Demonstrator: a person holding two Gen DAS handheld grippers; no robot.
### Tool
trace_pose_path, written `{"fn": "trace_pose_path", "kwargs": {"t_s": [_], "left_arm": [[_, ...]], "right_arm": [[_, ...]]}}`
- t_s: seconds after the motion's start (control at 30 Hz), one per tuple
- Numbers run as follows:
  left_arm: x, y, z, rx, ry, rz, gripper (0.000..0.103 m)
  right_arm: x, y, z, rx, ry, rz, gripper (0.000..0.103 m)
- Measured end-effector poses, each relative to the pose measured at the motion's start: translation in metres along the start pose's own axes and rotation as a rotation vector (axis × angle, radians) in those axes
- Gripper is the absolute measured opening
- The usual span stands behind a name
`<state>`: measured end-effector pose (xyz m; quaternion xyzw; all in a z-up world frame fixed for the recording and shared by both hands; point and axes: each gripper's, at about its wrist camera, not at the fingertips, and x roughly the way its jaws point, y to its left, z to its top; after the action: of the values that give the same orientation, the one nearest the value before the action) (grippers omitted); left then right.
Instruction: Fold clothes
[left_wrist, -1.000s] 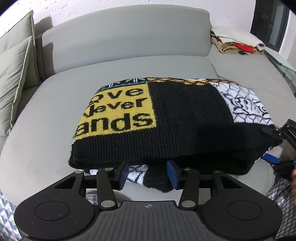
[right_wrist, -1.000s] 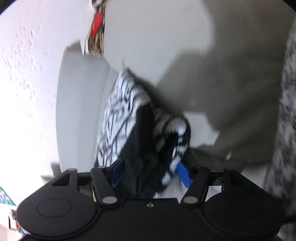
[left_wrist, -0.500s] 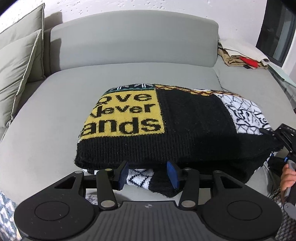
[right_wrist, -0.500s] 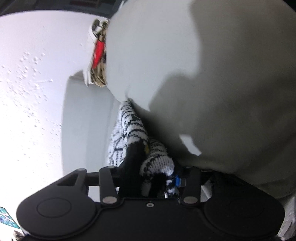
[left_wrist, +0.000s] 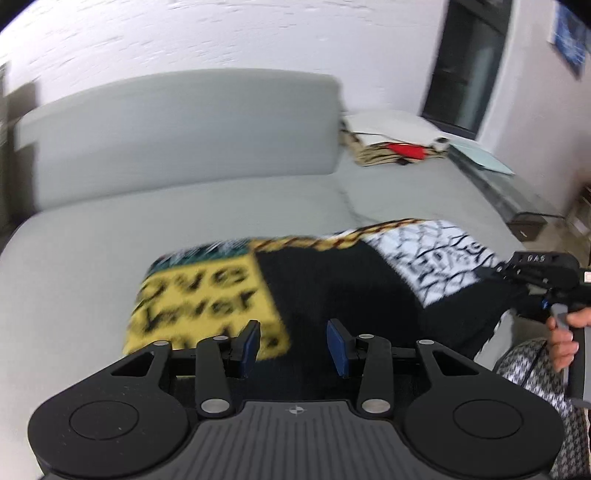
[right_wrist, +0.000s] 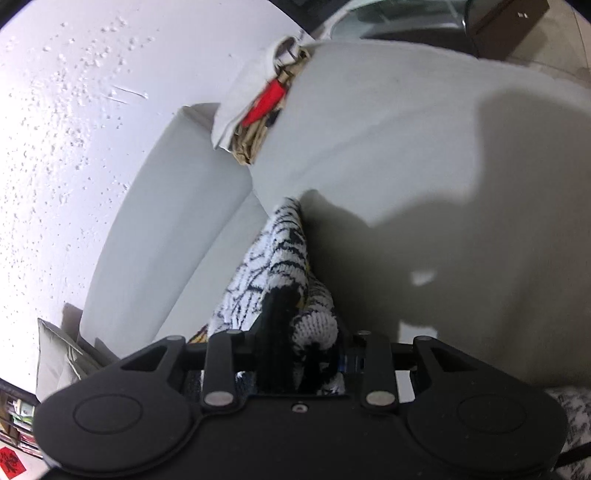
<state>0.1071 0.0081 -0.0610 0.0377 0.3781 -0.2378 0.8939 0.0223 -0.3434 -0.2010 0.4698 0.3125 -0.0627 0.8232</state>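
Left wrist view, motion-blurred: folded knit sweater (left_wrist: 332, 280) lies on the smooth grey sofa (left_wrist: 177, 177) seat, thick fuzzy yarn, patchwork look, with a yellow block bearing black lettering, a solid black ribbed panel in the middle, a white patch crossed by black scribble lines at the right, and a brown-gold braided strip along the far edge. Left gripper (left_wrist: 291, 341) sits over the near edge of the sweater, blue flat pads on black fingers; jaws are closing, black knit lies between them, but whether the pads press the fabric I cannot tell. At far right the right gripper (left_wrist: 517, 275), black and angular, is at the sweater's white-and-black corner, with a hand (left_wrist: 565, 332) wrapped on its grey handle; jaw state not readable from here. A pile of clothes (left_wrist: 391, 146), beige, white and red, rests at the sofa's back corner. Right wrist view, rolled sideways: right gripper (right_wrist: 299, 360) jaws are closing and pinch a bunched wad of the sweater (right_wrist: 280, 273), chunky white knit with black lines plus a black fold, fabric filling the gap between the fingers. Sofa (right_wrist: 406, 155) cushion is matte grey and shadowed; the clothes pile (right_wrist: 258, 110) shows at the top edge, against a bumpy textured white wall (right_wrist: 74, 129).
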Motion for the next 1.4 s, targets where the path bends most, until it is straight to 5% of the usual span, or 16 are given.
{"fn": "trace_pose_path", "kwargs": {"t_s": [0.2,0.33,0.5,0.83,1.07,1.27,1.4], "left_arm": [[0.075,-0.006,0.043,0.029,0.076,-0.099,0.025],[0.117,-0.027,0.045,0.213,0.200,-0.187,0.012],[0.137,-0.047,0.021,0.413,0.271,-0.233,0.011],[0.137,-0.029,0.014,0.255,0.251,-0.266,0.010],[0.110,-0.002,0.050,0.243,0.113,-0.277,0.016],[0.179,-0.005,0.065,0.330,0.257,-0.276,0.001],[0.208,-0.021,0.056,0.421,0.288,-0.246,0.000]], "right_arm": [[0.003,-0.015,-0.007,-0.004,0.004,0.030,0.034],[0.002,-0.008,-0.010,-0.077,-0.029,0.038,0.034],[-0.005,0.010,-0.013,-0.156,-0.053,0.021,0.034],[-0.011,0.155,-0.042,-0.583,-0.099,0.075,0.033],[-0.020,0.134,-0.032,-0.526,-0.112,0.025,0.033],[-0.030,0.121,-0.035,-0.516,-0.118,0.056,0.033],[-0.026,0.131,-0.043,-0.565,-0.119,0.061,0.033]]}}
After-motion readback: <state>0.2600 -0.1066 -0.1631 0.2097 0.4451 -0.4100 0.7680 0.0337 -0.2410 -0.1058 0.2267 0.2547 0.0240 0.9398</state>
